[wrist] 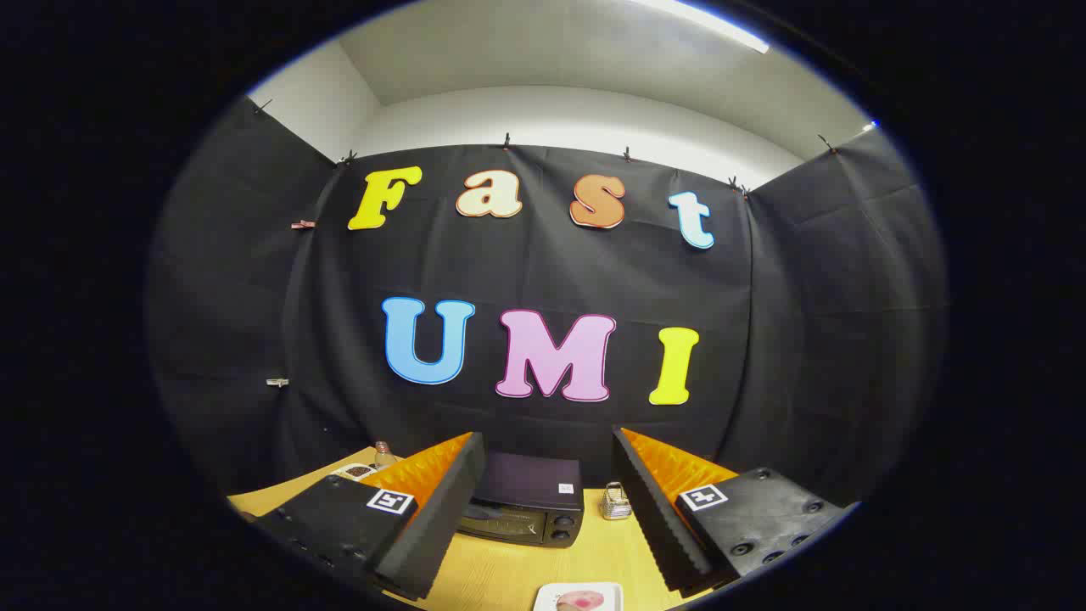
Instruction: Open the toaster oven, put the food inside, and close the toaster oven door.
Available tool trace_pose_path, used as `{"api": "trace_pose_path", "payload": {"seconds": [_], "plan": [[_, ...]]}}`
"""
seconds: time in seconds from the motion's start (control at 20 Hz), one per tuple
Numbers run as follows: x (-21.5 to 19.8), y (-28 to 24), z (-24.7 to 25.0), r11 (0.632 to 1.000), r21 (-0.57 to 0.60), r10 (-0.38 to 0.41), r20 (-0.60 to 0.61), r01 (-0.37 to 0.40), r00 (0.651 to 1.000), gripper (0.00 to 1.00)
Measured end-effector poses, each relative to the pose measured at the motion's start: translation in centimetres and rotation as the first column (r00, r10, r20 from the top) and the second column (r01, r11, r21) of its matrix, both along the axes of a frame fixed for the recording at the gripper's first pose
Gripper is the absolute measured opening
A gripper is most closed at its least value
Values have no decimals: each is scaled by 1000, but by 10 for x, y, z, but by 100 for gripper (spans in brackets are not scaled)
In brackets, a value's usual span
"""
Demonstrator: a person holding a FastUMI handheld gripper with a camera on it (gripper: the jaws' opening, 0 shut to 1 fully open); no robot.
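Gripper is held above the counter, tilted up toward the booth wall. Jaws are spread wide apart, nothing gripped between them.

Toaster oven is seen ahead of the fingers, in the gap between them, set at the back of the light wood counter against the black cloth. Its left side is partly hidden behind the left finger. Door looks closed; two knobs are visible at the right end of its front panel. A small white sticker is seen on top near the right rear corner.

Plate is seen on the counter nearer than the oven, between the fingers, well apart from the oven. Pinkish food lies on it; it is cut off at the lower edge, so its kind cannot be told.

A small wire basket stands just beside the oven's right side, close to the right finger.

Beyond the left finger, a small bottle and a flat tray of dark items are seen at the counter's back left.
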State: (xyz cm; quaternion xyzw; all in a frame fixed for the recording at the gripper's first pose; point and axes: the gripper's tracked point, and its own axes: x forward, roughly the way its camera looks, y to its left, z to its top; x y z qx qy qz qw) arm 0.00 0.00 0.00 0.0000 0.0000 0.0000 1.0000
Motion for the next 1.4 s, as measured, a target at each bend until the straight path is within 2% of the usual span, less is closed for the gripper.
{"api": "trace_pose_path", "payload": {"seconds": [0.35, 0.85, 1.4], "plan": [[10, -6, -14, 1000, 10, 17, -43, -16, 999, 97], [16, -16, 0, 1000, -4, 2, 0, -2, 1000, 97], [38, -14, -7, 996, 16, 90, 2, -90, 996, 97]]}}
